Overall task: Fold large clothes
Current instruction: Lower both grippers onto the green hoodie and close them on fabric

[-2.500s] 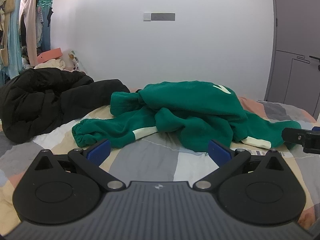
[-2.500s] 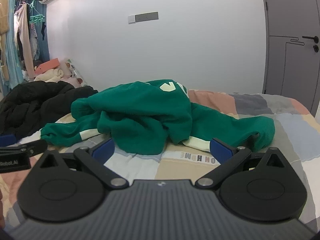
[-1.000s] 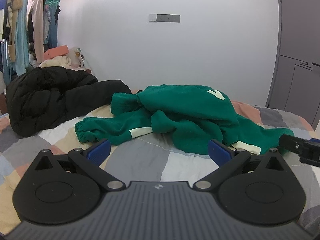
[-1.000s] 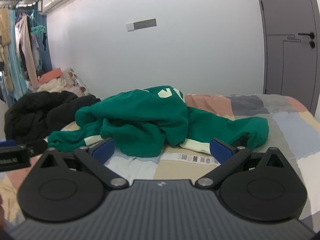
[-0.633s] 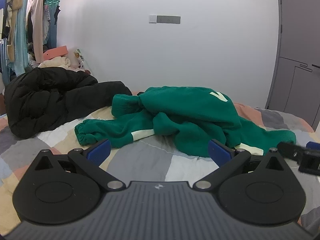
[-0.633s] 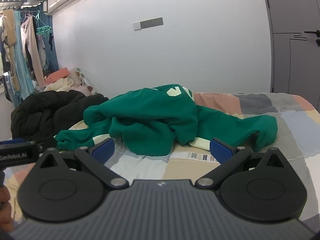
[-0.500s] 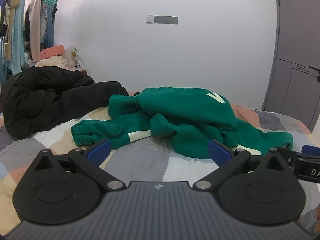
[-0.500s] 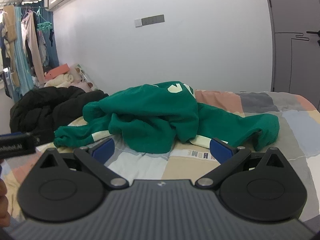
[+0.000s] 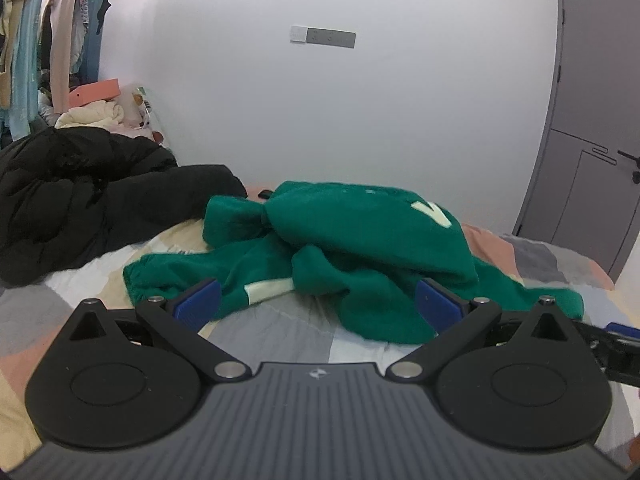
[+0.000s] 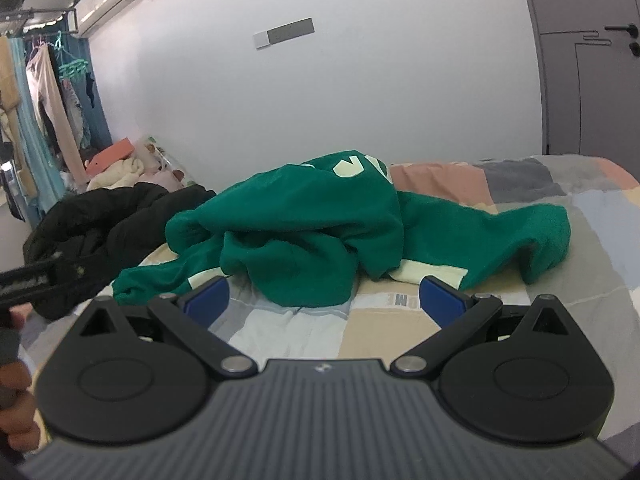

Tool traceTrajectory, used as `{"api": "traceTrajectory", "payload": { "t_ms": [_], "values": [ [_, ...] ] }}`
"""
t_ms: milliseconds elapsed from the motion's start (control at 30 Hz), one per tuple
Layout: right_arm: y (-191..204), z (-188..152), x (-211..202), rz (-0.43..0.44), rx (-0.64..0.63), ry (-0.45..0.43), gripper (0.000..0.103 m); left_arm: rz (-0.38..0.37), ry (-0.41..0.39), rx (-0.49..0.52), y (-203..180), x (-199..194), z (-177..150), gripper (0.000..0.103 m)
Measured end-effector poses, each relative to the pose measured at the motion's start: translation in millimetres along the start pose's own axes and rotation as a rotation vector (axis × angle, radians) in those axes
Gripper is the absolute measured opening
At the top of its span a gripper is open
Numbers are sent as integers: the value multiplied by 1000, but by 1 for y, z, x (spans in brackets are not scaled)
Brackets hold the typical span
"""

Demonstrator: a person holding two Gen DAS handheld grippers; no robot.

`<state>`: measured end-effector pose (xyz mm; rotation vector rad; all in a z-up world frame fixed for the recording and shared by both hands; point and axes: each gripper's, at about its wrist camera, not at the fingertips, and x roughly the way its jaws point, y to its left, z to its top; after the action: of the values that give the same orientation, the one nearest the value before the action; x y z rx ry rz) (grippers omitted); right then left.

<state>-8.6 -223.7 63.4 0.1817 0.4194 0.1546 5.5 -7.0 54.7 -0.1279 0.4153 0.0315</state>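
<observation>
Left wrist view: left claw [image 9: 318,304] spread wide, holding nothing, hovering over the bed [image 9: 280,332]. Green sweatshirt [image 9: 360,248] heaped straight ahead of the blue fingertips [image 9: 198,304], apart from them, crumpled with one sleeve cuff [image 9: 138,278] trailing ahead and left. Black coat [image 9: 92,208] piled farther off to the left, close beside the green heap. Tip of the right claw [image 9: 616,340] just visible at the right edge. Likely risk here: closing on the bunched middle would probably catch several layers at once and drag the whole lump instead of opening it out. Reaching for the left sleeve could also snag the coat, so near does it lie.

Right wrist view: right claw [image 10: 322,300] equally wide and empty. Green sweatshirt [image 10: 320,224] ahead, its folded hump just beyond the fingertips [image 10: 440,298], a pale-banded sleeve [image 10: 532,232] running off ahead and right. Left claw [image 10: 32,280] blurred at the left edge, a hand [image 10: 16,396] gripping below it. Hem and shoulders buried, so hard to pick matching corners; mismatched grabs would probably twist the cloth when lifted. Thick fleece may slip from a shallow pinch.
</observation>
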Motion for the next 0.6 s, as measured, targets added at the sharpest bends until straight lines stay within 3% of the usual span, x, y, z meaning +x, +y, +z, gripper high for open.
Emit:
{"api": "traceTrajectory", "payload": {
  "t_ms": [233,367,600],
  "values": [
    [19,50,21,27,-1,-43,103,-37,41,-23,1,53,37,103],
    [16,76,60,8,92,-30,103,-70,75,-48,5,98,47,103],
    [1,58,147,-59,129,55,103,-92,158,-27,15,197,19,103]
  ]
}}
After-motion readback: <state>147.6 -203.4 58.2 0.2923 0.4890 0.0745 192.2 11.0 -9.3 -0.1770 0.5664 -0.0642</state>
